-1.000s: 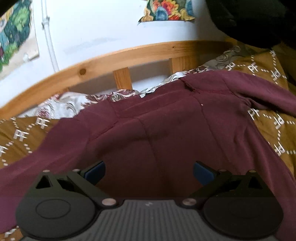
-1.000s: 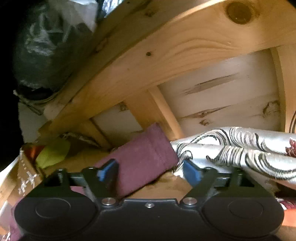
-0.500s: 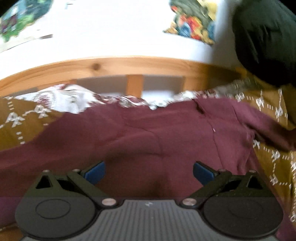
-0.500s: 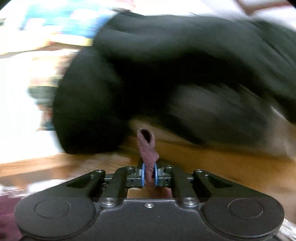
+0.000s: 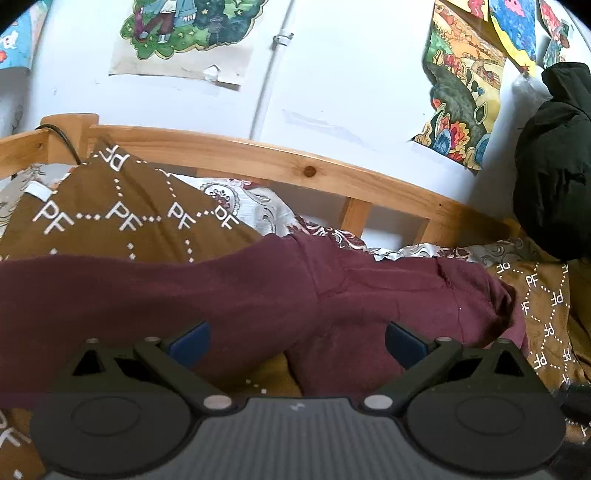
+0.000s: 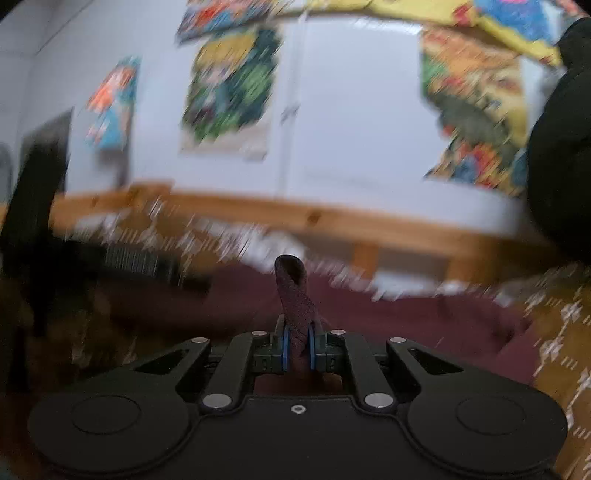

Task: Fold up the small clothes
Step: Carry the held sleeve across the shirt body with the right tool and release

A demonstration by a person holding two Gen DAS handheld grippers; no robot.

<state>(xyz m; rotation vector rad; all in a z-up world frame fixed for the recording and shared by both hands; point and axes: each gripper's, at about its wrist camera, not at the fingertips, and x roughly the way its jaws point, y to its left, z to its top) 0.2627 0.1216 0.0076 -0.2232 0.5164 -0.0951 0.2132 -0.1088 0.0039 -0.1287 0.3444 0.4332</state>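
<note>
On the white wall (image 5: 332, 74) hang colourful posters (image 5: 184, 33). Under them a wooden bed rail (image 5: 258, 158) borders the brown patterned blanket (image 5: 110, 206), where the maroon garment (image 5: 258, 288) lies spread. The left gripper (image 5: 297, 341) stands apart over it; the right gripper (image 6: 297, 341) pinches its cuff.

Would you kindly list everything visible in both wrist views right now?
maroon garment: one, dark red, spread on the bed; one bunched end pinched in the right tongs.
brown bedspread: one, brown with white PF lettering, under the garment.
patterned sheet: one, white and red, along the rail.
bed rail: one, light wood, behind the bed.
posters: several, multicoloured, on the white wall.
black jacket: one, hanging far right.
left tongs: open, above the garment.
right tongs: shut on fabric.
</note>
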